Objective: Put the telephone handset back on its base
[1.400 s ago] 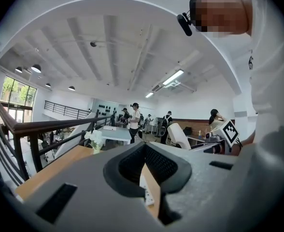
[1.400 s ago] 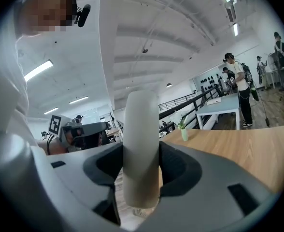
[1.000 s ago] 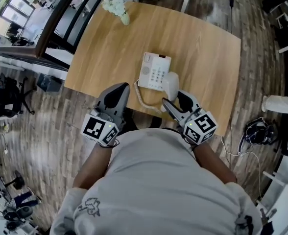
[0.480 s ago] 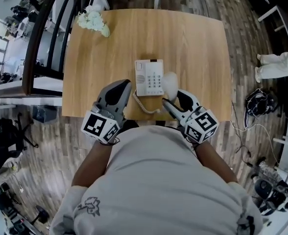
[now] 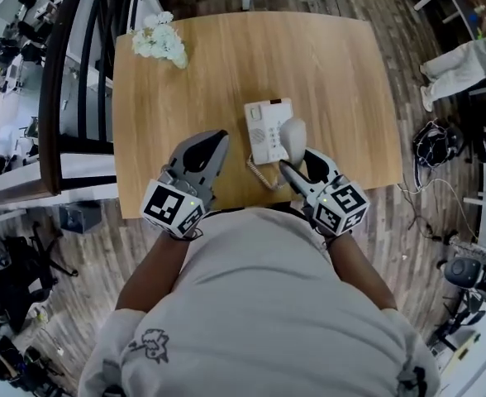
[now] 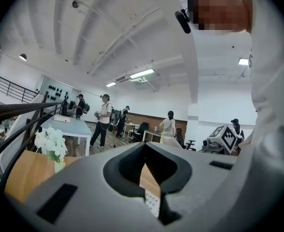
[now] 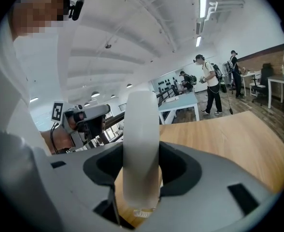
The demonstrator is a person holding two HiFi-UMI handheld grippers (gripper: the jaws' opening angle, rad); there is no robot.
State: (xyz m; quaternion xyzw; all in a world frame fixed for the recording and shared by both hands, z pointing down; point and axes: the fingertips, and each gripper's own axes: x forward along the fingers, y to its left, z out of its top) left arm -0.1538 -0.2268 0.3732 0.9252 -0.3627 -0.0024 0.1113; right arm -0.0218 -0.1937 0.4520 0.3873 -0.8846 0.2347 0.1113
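the right tongs [image 5: 291, 165] grip the handset [image 5: 292, 133], held just beside the base [image 5: 264, 131] near the desk's [image 5: 342, 81] near edge. left tongs [image 5: 213, 144] closed, empty. grasp done; seating it remains.

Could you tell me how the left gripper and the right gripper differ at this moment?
The left gripper is shut and empty; the right gripper is clamped on the handset. The left gripper hovers over bare table, whereas the right gripper is beside the phone base. Both point out over the table.
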